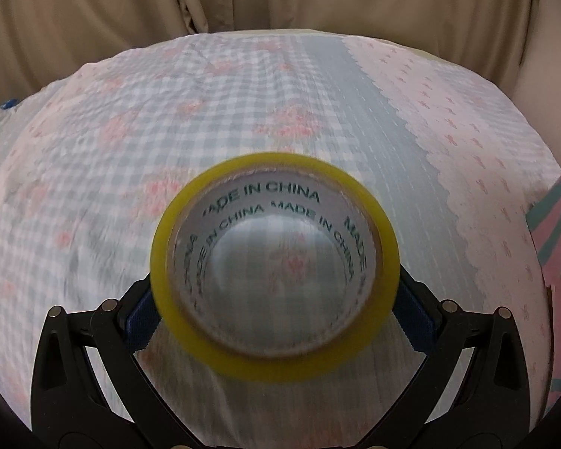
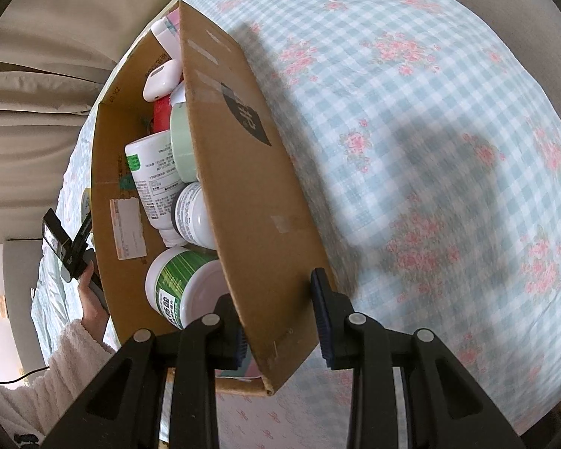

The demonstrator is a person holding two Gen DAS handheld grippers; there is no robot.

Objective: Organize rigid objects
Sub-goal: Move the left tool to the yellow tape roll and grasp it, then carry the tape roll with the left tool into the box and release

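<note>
Two hand-held grippers were at work over a bed with a checked, flowered cover [image 1: 243,104]. The left hand-held gripper [image 1: 275,310] was clenched on a roll of yellow tape [image 1: 275,245], its blue pads [image 1: 417,318] pressing on the outer edge at either side, so the roll stood out straight ahead of the fingers with its open core facing the camera and the bedcover beyond it. Such a roll was probably light and stiff, with a cardboard core that would resist squeezing; the smooth wound edge looked somewhat slippery, so a grip across the full width, as here, seemed the safest hold, better than pinching one wall through the hole.

The right hand-held gripper [image 2: 280,321] straddled the near wall of a cardboard box [image 2: 243,172], one finger inside and one outside. The outer pad [image 2: 323,314] appeared to stand a little off the board, so whether it truly clamped the wall could not be told. That wall looked thin and likely to flex, so a hold low near the corner would steady it best. Inside, just beyond the inner finger, lay a green-labelled tub [image 2: 179,288], white bottles [image 2: 157,183], a pale green roll [image 2: 181,142] and a small white case [image 2: 161,80]. Hard plastic things like these would probably tolerate a light drop.
</note>
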